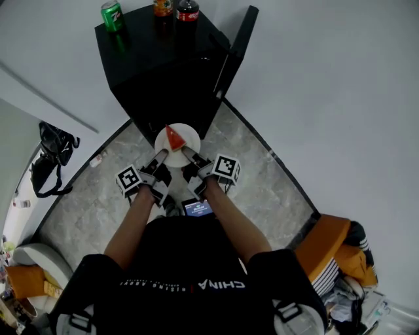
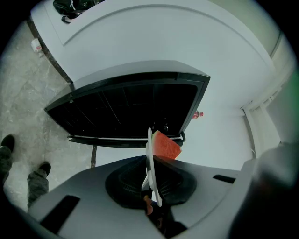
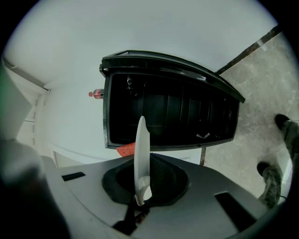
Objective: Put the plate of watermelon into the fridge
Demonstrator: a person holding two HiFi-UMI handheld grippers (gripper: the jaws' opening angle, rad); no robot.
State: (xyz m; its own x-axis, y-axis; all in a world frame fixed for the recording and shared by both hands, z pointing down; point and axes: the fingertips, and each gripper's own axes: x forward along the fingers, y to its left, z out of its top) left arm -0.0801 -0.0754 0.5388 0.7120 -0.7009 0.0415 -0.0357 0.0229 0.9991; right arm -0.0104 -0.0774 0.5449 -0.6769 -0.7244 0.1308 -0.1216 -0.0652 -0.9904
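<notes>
**Plate held level in front of the open fridge**

Nearest is the person's black shirt (image 1: 196, 262), with both forearms reaching out ahead. The left gripper (image 1: 162, 155) and the right gripper (image 1: 187, 152) each have their jaws almost together, pinching the thin rim of the white plate (image 1: 188, 136). The left one grips the near-left edge and the right one the near-right edge. Both gripper views show the plate edge-on between the pads.

The plate hangs above the marble floor (image 1: 262, 190), just in front of the fridge's open mouth and not yet inside. It holds a single red watermelon wedge (image 1: 173, 138), lying loose near the middle.

I judge the plate to be stiff, light and smooth-glazed. That makes it slippery under small pads and likely to chip or break if dropped. The wedge is wet and unsecured, so any tilt could send it sliding off. A two-sided hold on the rim, kept level, looks right, with no pad touching the fruit.

The small black fridge (image 1: 163, 72) stands at the far side in the corner, with its door (image 1: 237, 42) swung open to the right. Its inside is dark. Shelf lines show, but I cannot tell whether anything sits on them. On its top stand a green can (image 1: 112, 16) and two bottles (image 1: 187, 9).
</notes>
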